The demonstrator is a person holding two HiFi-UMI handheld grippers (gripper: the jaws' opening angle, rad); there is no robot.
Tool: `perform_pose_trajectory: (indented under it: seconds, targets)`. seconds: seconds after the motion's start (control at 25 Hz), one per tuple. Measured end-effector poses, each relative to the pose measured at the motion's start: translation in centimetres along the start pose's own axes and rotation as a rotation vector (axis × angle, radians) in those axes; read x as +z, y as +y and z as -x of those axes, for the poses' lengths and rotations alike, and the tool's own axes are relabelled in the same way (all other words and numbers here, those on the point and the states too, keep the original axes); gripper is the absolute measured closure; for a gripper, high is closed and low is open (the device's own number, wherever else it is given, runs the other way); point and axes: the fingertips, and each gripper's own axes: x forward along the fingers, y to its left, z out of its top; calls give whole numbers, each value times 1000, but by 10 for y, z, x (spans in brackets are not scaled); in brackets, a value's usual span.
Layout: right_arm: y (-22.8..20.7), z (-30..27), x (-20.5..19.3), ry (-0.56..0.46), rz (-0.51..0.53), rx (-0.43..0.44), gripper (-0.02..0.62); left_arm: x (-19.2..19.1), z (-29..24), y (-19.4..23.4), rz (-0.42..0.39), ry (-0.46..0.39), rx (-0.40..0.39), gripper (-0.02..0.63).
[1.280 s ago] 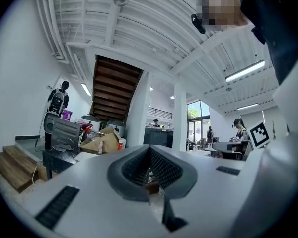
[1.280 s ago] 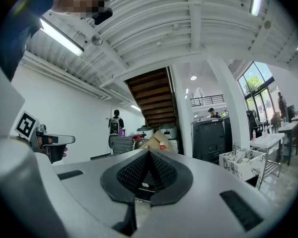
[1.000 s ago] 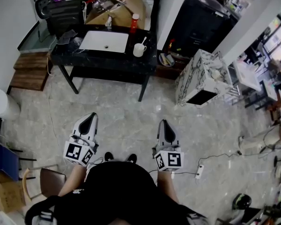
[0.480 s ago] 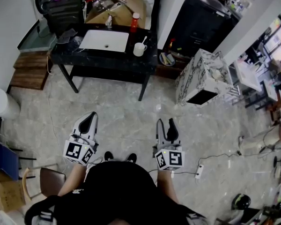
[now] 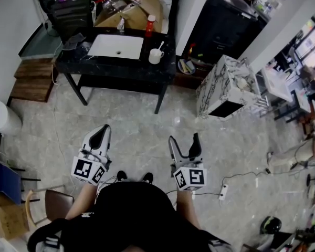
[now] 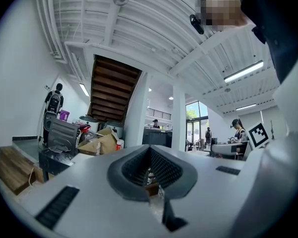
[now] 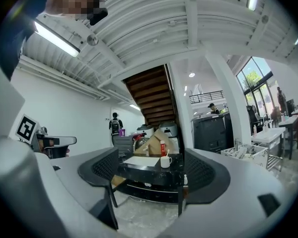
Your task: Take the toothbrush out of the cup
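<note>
Approach stance, well apart from the work. The white cup (image 5: 155, 56) stands on the dark surface (image 5: 79, 63) just right of the basin (image 5: 117, 46), with the toothbrush (image 5: 160, 45) leaning inside it, untouched. The right gripper (image 5: 184, 139) points level toward the cup, its jaws opening on nothing, presumably readied for the handle. The left gripper (image 5: 98, 135) is pressed together, idle. The red bottle (image 5: 150, 25) has a label too small to read.

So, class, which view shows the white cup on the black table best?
The right gripper view: the cup stands side-on near the centre, handle and toothbrush visible. The head view shows the cup small, from above. The left gripper view does not show it.
</note>
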Motion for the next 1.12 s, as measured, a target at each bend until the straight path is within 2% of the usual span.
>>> perform_pose_trajectory:
  seconds: [0.44,0.84,1.12]
  targets:
    - [16,-3,4,-2,11,-21,181,1,16,27,6,23,19,601]
    - [47,1,-3,-9,15,-58,181,-9,37,54,9,11,-29,601]
    - [56,-2,-8,-14,12,-91,181,-3,40,72,13,30,-35,601]
